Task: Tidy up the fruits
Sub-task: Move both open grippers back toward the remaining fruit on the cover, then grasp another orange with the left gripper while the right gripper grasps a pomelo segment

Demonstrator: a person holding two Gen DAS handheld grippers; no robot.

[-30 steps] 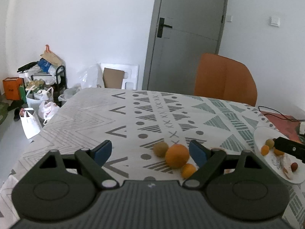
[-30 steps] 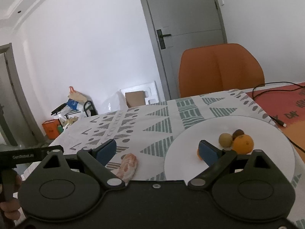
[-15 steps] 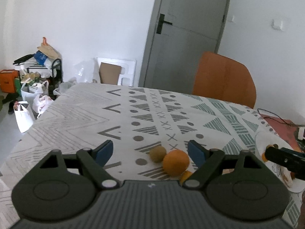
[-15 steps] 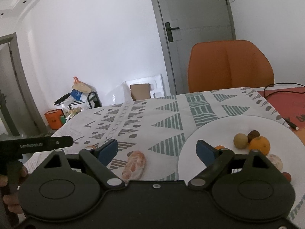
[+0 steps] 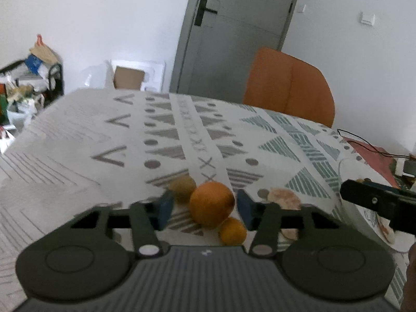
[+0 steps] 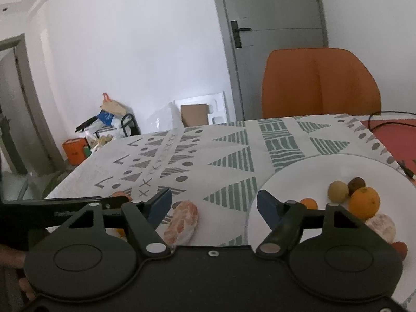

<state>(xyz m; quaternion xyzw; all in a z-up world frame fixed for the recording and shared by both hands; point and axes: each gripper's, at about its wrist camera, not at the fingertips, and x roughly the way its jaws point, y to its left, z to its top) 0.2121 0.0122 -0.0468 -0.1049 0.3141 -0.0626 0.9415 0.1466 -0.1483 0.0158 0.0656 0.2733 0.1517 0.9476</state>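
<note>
In the left wrist view a large orange (image 5: 212, 204) lies on the patterned tablecloth between the fingers of my open left gripper (image 5: 204, 206), with a brown kiwi (image 5: 182, 187) just behind it and a small orange (image 5: 232, 231) in front. A peeled citrus (image 5: 284, 198) lies to the right. My right gripper (image 6: 214, 204) is open and empty. The peeled citrus (image 6: 182, 221) sits by its left finger. The white plate (image 6: 299, 176) at the right holds an orange (image 6: 364, 202), a kiwi (image 6: 338, 191), a dark fruit (image 6: 356, 183), a small orange (image 6: 309, 203) and a peeled piece (image 6: 382, 226).
An orange chair (image 5: 288, 88) stands at the table's far side before a grey door (image 5: 234, 31). A red mat (image 6: 390, 135) with a black cable lies at the far right. Bags and boxes (image 5: 28, 78) clutter the floor at the left.
My left gripper has moved forward onto the large orange and its fingers have narrowed around it. My right gripper has shifted left, and the peeled citrus now sits nearer its middle.
</note>
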